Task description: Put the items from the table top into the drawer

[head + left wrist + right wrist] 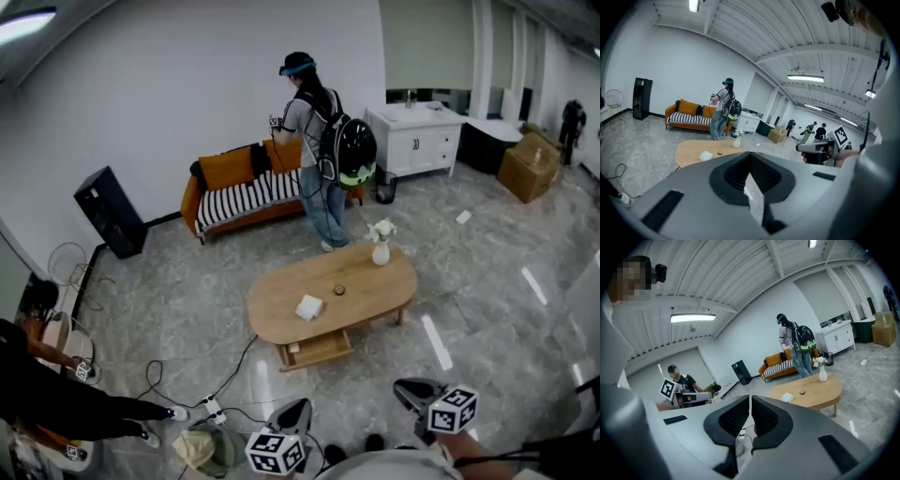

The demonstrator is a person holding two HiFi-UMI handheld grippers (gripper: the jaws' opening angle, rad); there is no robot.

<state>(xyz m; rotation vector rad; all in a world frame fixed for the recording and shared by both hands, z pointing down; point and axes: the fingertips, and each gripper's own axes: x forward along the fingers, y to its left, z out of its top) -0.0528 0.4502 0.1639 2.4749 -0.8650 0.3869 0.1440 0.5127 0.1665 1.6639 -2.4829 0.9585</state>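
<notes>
Room with grey floor (187,309), oval wooden surface (277,298) mid-room | left hand-held gripper (750,157) — jaws closed, empty, well apart from surface | drawer (319,349) open under front edge | on top: white packet (308,307), small round brown item (338,290), flower vase (381,251) | right hand-held gripper (750,399) — closed, empty
</notes>
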